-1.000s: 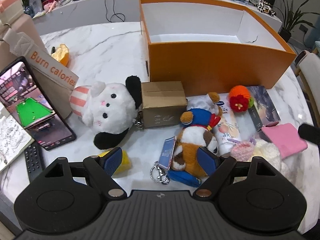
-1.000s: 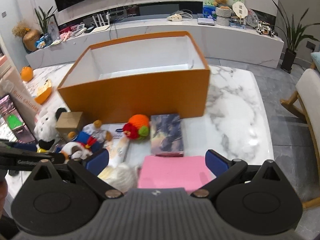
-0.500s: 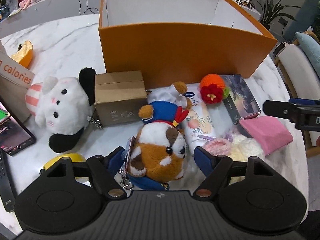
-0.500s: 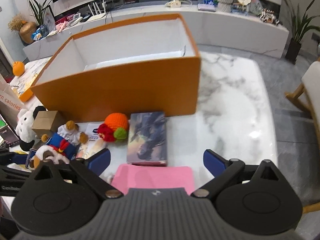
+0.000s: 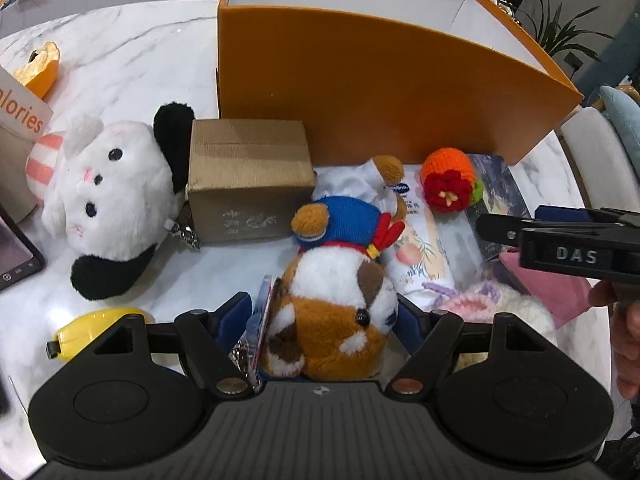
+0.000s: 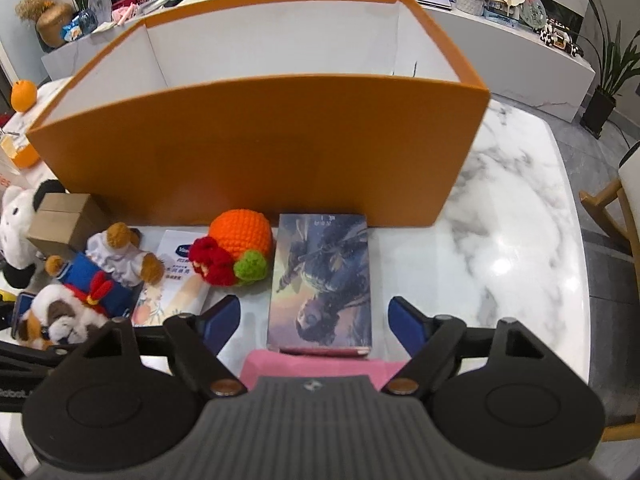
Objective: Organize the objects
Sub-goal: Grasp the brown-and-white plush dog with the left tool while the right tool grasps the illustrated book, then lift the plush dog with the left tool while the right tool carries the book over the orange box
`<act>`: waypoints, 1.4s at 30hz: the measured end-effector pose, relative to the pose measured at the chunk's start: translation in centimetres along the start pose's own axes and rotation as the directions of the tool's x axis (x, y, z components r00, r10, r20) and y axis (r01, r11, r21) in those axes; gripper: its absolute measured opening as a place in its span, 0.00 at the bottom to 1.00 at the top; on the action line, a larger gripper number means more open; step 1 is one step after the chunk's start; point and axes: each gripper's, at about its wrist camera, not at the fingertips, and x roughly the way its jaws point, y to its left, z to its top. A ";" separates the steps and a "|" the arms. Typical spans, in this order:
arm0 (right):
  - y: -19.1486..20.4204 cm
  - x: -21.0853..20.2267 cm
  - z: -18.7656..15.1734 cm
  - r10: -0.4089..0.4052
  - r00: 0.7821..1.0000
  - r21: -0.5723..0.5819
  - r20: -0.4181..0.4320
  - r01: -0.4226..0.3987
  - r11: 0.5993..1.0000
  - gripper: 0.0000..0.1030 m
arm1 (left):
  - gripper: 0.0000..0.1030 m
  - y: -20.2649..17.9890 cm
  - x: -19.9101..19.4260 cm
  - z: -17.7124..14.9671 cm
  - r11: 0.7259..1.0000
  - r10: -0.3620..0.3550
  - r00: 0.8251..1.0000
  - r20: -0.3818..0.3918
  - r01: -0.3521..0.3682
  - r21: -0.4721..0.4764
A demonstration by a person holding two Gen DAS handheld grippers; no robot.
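Plush dog [image 5: 336, 312], the brown and white one with the blue hat, is sitting right between the fingers of the left gripper [image 5: 322, 318]; its jaws have just been closing in, and the blue pads are standing at the dog's sides, though I can't tell if they're actually pressing it yet. A tag [image 5: 262, 320] with a keyring is hanging by the left pad. Ahead of that gripper and to the left, a brown carton [image 5: 250, 180] is lying beside a white bunny [image 5: 108, 200], and a yellow thing [image 5: 94, 326] is peeking out just left of the left finger. Straight ahead, behind everything, the orange box [image 5: 380, 92] is standing open on the marble table [image 5: 120, 60]. Off to the right the right gripper [image 6: 316, 320] is hanging over a book [image 6: 322, 280], its jaws also having just been closing, still wide with gaps on both sides of the book, so nothing's being gripped. A pink pouch [image 6: 320, 366] is lying right under it, touching the book's near end. Ahead-left of that gripper a crochet orange [image 6: 236, 248] with a red flower is sitting just beside the book, and a lotion tube [image 6: 176, 288] is lying further left, partly under a little bear [image 6: 120, 252]. A person's hand [image 5: 628, 340] is showing at the right edge of the left view.
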 end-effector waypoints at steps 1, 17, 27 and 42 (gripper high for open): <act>0.1 0.2 0.1 0.000 1.000 -0.001 -0.003 0.000 1.000 0.80 | 0.84 -0.1 0.1 0.0 1.000 0.000 1.000 0.002 0.000 0.004; 0.3 2.3 0.6 -0.043 0.999 -0.039 -0.020 0.042 0.998 0.65 | 0.66 -1.4 0.0 -0.8 0.987 0.025 0.998 0.058 -0.034 0.158; -0.2 1.9 0.5 -0.009 1.000 -0.015 -0.021 0.009 1.000 0.58 | 0.63 -0.6 -0.7 -0.7 0.988 -0.028 0.998 0.051 0.020 0.152; -2.2 -2.3 0.9 0.072 0.996 0.056 0.050 -0.075 0.996 0.58 | 0.62 -0.7 -3.7 -0.8 0.986 -0.080 0.989 0.121 0.061 0.153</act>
